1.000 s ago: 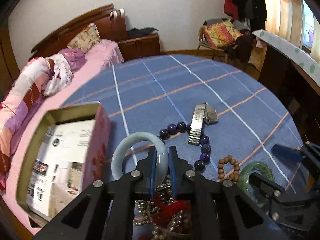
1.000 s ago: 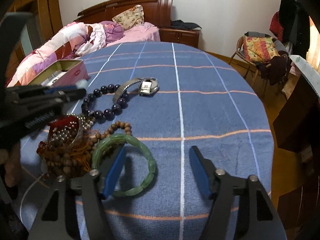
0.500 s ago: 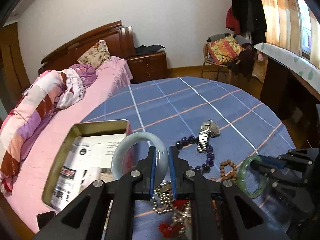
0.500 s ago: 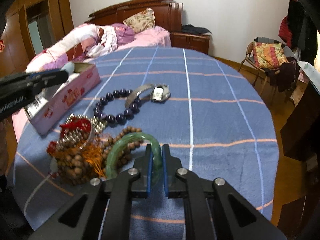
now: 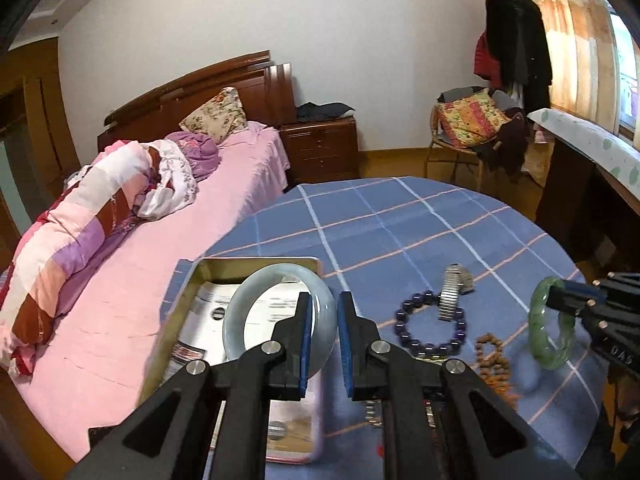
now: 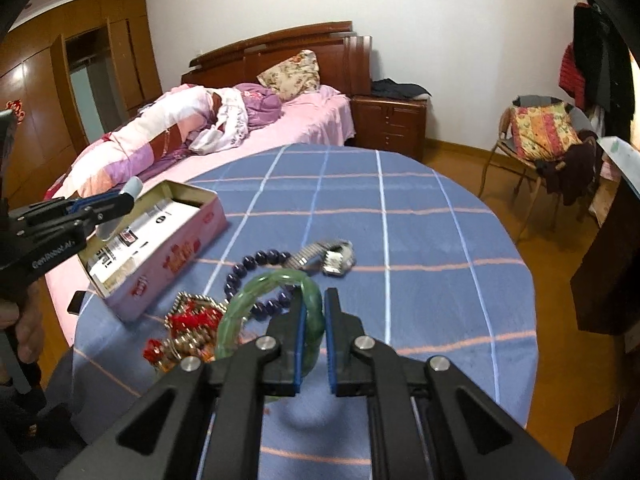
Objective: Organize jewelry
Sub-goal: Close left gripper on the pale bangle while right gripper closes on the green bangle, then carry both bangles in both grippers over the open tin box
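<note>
My left gripper (image 5: pixel 323 340) is shut on a pale jade bangle (image 5: pixel 240 304) and holds it in the air over the open pink tin box (image 5: pixel 184 292). My right gripper (image 6: pixel 313 344) is shut on a green jade bangle (image 6: pixel 256 292), lifted above the jewelry pile; this bangle also shows in the left wrist view (image 5: pixel 540 320). On the blue checked tablecloth (image 6: pixel 420 240) lie a purple bead bracelet (image 5: pixel 412 344), a metal watch (image 6: pixel 332 256), a brown bead bracelet (image 5: pixel 492 356) and a tangle of red and gold beads (image 6: pixel 188 328).
The pink tin (image 6: pixel 176 256) holds printed papers and sits at the table's left edge. A bed with pink covers (image 5: pixel 140 248) stands left of the table. A dark small object (image 6: pixel 76 302) lies beside the tin. A chair with clothes (image 6: pixel 540 140) stands at the back right.
Both grippers have risen. The left carried the pale bangle up and over the tin. The right closed on the green bangle and lifted it off the cloth.
</note>
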The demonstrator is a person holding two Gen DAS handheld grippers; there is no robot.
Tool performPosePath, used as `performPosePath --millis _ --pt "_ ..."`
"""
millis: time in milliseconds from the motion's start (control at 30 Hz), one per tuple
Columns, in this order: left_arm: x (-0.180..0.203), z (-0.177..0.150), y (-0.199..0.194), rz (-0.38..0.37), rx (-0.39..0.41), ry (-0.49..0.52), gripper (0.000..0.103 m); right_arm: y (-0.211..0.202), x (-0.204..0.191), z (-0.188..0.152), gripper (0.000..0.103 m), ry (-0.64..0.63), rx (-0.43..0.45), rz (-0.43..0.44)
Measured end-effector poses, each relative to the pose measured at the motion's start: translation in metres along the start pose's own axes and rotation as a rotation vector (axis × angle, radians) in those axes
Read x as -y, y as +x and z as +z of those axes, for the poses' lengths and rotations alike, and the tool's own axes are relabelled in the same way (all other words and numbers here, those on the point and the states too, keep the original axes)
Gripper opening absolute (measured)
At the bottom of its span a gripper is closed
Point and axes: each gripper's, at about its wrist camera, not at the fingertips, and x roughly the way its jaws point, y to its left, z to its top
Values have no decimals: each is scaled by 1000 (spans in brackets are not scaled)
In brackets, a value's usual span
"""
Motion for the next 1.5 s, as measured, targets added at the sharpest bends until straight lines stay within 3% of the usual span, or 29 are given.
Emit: performPosePath --millis 300,867,1500 --pt "-41 2 13 64 -29 -32 12 28 -39 36 10 -69 -7 66" --pt "-78 -7 50 80 -93 -49 12 75 -105 82 10 -186 -48 112" --pt "-77 -5 78 55 -133 -65 12 135 -130 84 10 -180 -118 101"
